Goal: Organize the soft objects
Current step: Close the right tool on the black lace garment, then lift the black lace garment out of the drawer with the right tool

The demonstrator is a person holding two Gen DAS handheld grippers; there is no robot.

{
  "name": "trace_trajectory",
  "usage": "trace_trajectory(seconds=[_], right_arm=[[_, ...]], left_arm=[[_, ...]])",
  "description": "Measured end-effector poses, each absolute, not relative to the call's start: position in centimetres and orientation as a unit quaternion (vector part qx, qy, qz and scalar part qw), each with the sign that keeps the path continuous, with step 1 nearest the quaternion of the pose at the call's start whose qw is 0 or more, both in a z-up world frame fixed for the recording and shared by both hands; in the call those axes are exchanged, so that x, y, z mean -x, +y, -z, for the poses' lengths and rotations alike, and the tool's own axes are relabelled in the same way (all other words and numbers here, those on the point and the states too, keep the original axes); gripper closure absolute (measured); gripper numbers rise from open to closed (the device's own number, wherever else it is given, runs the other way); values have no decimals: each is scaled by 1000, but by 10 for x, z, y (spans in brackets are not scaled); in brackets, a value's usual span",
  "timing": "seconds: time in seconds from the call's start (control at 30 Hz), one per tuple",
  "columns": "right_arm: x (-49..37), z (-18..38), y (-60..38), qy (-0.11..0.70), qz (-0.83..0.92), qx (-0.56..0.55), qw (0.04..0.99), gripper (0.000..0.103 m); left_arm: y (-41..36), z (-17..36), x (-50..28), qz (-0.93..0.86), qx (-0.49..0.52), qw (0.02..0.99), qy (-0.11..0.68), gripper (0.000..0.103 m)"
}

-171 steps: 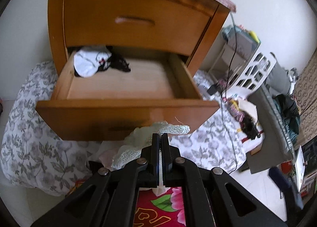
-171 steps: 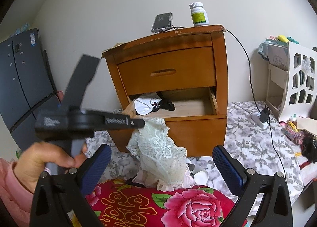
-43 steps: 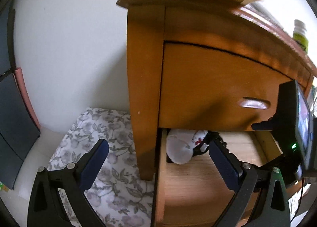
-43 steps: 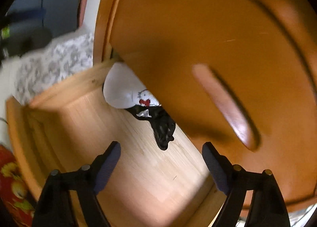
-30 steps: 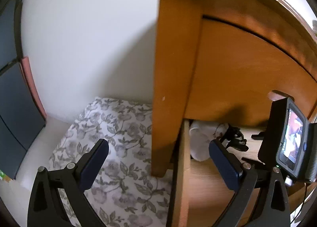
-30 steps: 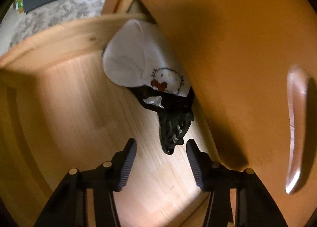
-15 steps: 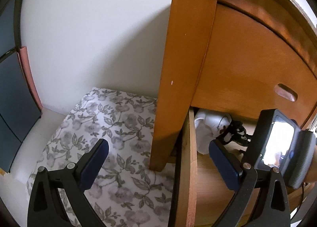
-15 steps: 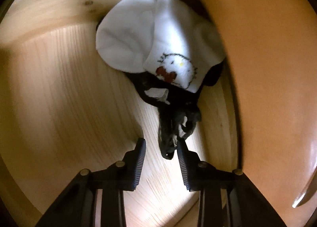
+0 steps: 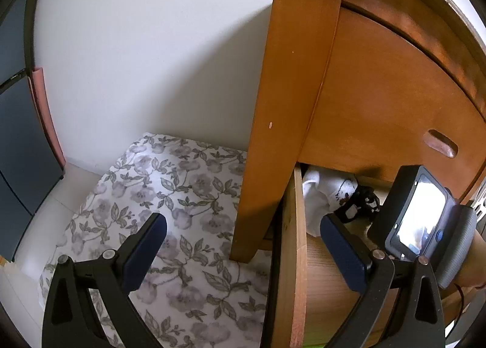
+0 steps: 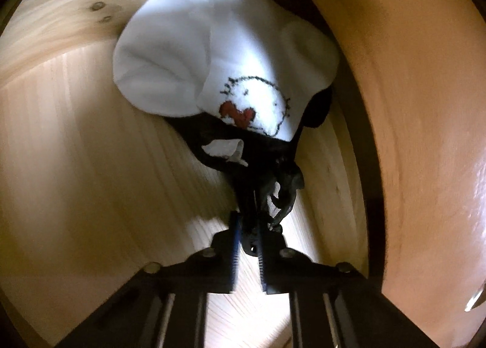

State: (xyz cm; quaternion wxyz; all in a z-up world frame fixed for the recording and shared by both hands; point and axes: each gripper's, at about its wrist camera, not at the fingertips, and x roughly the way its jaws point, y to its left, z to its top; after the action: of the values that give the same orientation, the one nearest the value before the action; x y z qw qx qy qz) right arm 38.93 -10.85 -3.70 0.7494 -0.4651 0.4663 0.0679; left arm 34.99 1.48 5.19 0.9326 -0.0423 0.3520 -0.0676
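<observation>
In the right wrist view a white sock with a stitched face and red bow lies in the back corner of the open wooden drawer, on top of a black lace garment. My right gripper is closing its jaws, and the pads pinch the near end of the black garment. The left wrist view shows the sock and the black garment past the drawer's side wall. My left gripper is open and holds nothing, straddling the nightstand's front leg.
The upper drawer front overhangs the open drawer closely. The nightstand leg stands on a floral sheet. A dark cabinet is at the far left by the white wall. The right gripper's camera body sits over the drawer.
My right gripper sank into the drawer and its jaws came together on the black garment's near end. The left gripper, earlier shut on pale lace, now stands open and has barely moved lately.
</observation>
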Motion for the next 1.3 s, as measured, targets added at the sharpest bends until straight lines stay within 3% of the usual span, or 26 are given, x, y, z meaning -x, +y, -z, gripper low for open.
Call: trace_trajectory(seconds=[0.9, 1.3], right_arm=[[-305, -51, -131, 455, -99, 430, 774, 101], [-281, -83, -159, 427, -66, 341, 835, 101]], left_arm=[[-6, -65, -324, 98, 18, 933, 347, 2], [-41, -65, -287, 142, -21, 919, 367, 2]])
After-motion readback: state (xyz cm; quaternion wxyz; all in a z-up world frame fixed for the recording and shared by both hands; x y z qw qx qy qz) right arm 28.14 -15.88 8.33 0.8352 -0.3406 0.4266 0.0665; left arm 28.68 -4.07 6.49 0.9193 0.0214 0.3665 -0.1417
